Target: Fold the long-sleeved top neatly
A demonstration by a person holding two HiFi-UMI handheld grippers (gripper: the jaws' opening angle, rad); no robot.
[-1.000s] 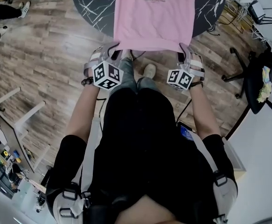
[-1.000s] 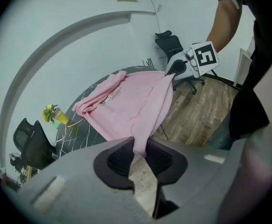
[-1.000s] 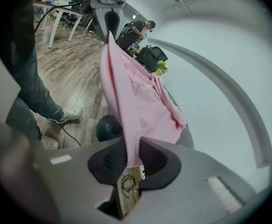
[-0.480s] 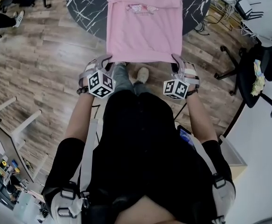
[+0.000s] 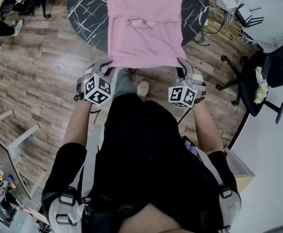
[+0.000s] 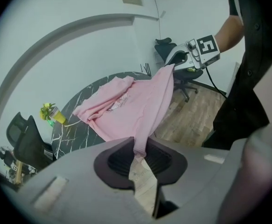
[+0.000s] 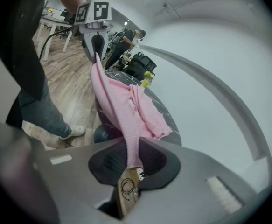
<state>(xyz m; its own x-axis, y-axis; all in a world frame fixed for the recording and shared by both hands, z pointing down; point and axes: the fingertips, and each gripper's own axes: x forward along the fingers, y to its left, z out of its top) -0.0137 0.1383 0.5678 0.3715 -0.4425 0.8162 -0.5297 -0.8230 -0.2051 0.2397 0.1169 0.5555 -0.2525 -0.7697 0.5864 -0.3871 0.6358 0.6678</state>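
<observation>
A pink long-sleeved top (image 5: 143, 33) lies front up on a round black marble table (image 5: 85, 8), its lower part hanging past the near edge. My left gripper (image 5: 111, 64) is shut on the hem's left corner, my right gripper (image 5: 181, 64) on its right corner. Between them the hem stretches taut above the floor. In the left gripper view the pink cloth (image 6: 131, 106) runs into my left gripper (image 6: 139, 155), pinched by its pads. The right gripper view shows the top (image 7: 122, 106) pinched the same way in my right gripper (image 7: 133, 162).
A black office chair (image 5: 258, 76) stands at the right, with cables (image 5: 228, 13) on the wooden floor behind it. My shoe (image 5: 142, 87) is under the hem. A yellow-green bottle (image 6: 56, 115) stands on the table's far side, beside another black chair (image 6: 28, 143).
Both grippers have risen with the hem corners, the right one more. The top's lower part now hangs higher off the floor, still stretched between them.
</observation>
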